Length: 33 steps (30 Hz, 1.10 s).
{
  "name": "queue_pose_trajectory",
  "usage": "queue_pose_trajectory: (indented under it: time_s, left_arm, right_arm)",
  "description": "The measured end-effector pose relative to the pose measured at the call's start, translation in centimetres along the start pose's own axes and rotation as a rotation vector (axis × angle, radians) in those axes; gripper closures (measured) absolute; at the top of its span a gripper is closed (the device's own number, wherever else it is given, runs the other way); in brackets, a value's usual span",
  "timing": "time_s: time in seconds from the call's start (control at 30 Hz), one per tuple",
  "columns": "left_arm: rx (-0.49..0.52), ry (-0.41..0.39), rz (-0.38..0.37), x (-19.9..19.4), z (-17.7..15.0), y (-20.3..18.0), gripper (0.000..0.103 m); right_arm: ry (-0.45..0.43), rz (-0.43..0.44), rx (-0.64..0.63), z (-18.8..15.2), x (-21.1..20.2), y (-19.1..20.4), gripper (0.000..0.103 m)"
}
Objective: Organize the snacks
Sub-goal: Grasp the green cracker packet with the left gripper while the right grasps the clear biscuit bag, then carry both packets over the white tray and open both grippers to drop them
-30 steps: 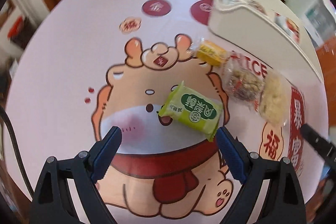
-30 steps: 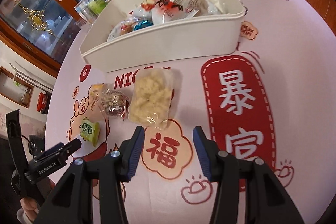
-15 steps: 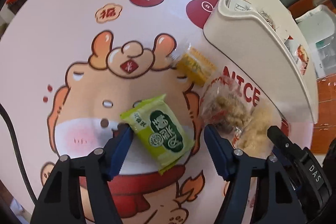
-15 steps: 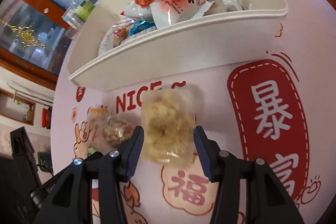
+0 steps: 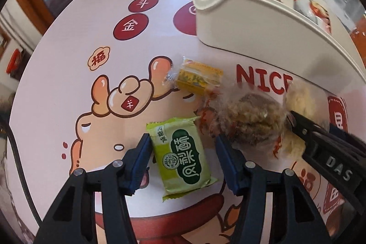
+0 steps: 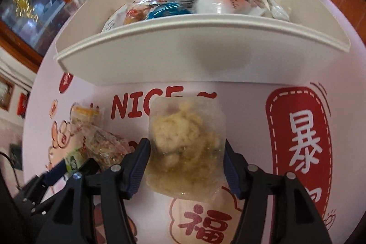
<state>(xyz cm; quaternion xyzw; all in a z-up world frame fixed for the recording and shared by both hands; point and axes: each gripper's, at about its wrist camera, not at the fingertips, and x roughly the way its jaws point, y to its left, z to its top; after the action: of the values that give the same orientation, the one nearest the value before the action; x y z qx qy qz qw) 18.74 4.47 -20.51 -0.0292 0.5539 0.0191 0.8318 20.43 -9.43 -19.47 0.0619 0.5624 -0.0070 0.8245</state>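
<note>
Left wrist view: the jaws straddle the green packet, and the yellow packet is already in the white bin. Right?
Not quite. The left wrist view shows the yellow packet lying on the table, in front of the white bin, not in it. The jaws do straddle the green packet.

Left claw (image 5: 183, 158): pitched steeply down toward tabletop, jaws part-way apart and just been closing, left pad at edge of a packet lying between them, right pad clear of it. Right claw (image 6: 186, 162): also pitched steeply down, jaws just been opening, straddling a packet, grip not evident
</note>
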Motion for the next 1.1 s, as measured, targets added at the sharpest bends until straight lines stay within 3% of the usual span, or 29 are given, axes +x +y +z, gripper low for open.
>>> queue_pose_trajectory:
  time_s: [0.23,0.67,0.9,1.1]
  left_arm:
    - [0.039,-0.061,-0.018,-2.3,-3.3,2.5,0.067]
    - [0.014,-0.06,-0.068,-3.0,-6.0,5.0,0.068]
    - [0.022,-0.037,-0.107,-4.2,-7.2,4.1,0.068]
    - [0.063,-0.078,-0.147,-7.3,-6.6,2.3,0.068]
  right_arm:
    - [-0.034,-0.049,-0.103,-1.2,0.0,1.4,0.046]
    - [-0.06,0.084,-0.061,-6.2,-2.8,-3.5,0.062]
    - [-0.084,0.134,-0.066,-8.6,-5.5,-4.9,0.063]
    - [-0.137,0.178,-0.061,-8.5,-8.6,-4.4,0.063]
